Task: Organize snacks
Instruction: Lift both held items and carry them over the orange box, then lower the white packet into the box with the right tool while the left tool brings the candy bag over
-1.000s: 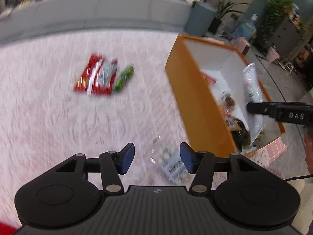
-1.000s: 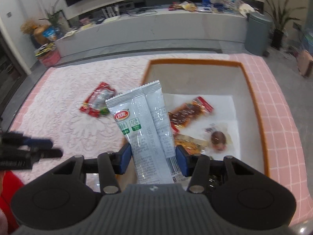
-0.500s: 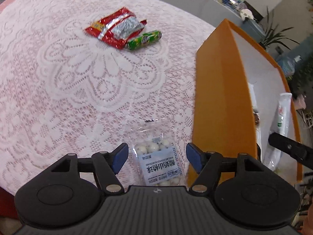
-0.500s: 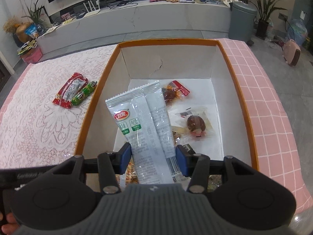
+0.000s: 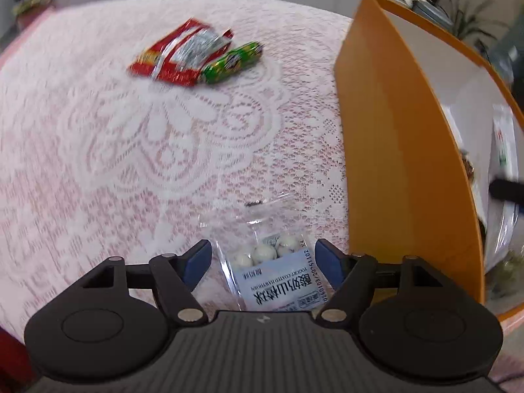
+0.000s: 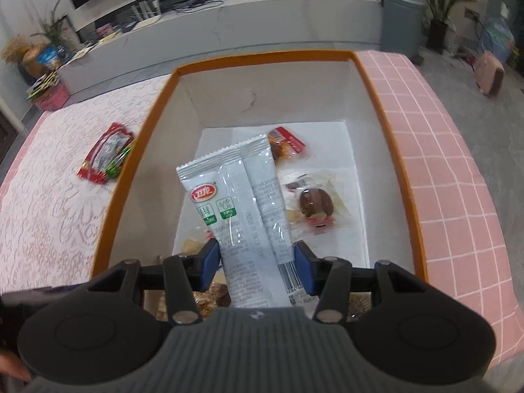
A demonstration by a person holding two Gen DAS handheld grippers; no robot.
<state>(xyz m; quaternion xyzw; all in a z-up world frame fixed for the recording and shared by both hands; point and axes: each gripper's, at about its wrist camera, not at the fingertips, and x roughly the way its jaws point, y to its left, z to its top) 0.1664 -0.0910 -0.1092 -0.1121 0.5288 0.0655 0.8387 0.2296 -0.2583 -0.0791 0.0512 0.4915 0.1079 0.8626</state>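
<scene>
Right claw point(image 6: 256, 263) clamped on a grey sachet point(image 6: 244, 209) over the orange box point(image 6: 406, 193), left claw point(image 5: 262, 263) just widened, jaws clear of the clear ball packet point(image 5: 273, 275) on lace cloth point(image 5: 98, 150), red point(image 5: 180, 57) and green point(image 5: 232, 62) packets farther off.

The clear bag of white balls point(image 5: 274, 271) reads "YOGURT COATED HAWTHORN" — other packets' print is illegible.

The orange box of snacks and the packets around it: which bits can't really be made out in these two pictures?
- Orange box, left wrist view: its high near wall hides most of the inside.
- Box floor nearest the camera, right wrist view: the grey sachet and right gripper cover it.
- Red packet and green packet, left wrist view: blurred, print unreadable.
- Clear bag of white balls: lower end hidden behind the left gripper.
</scene>
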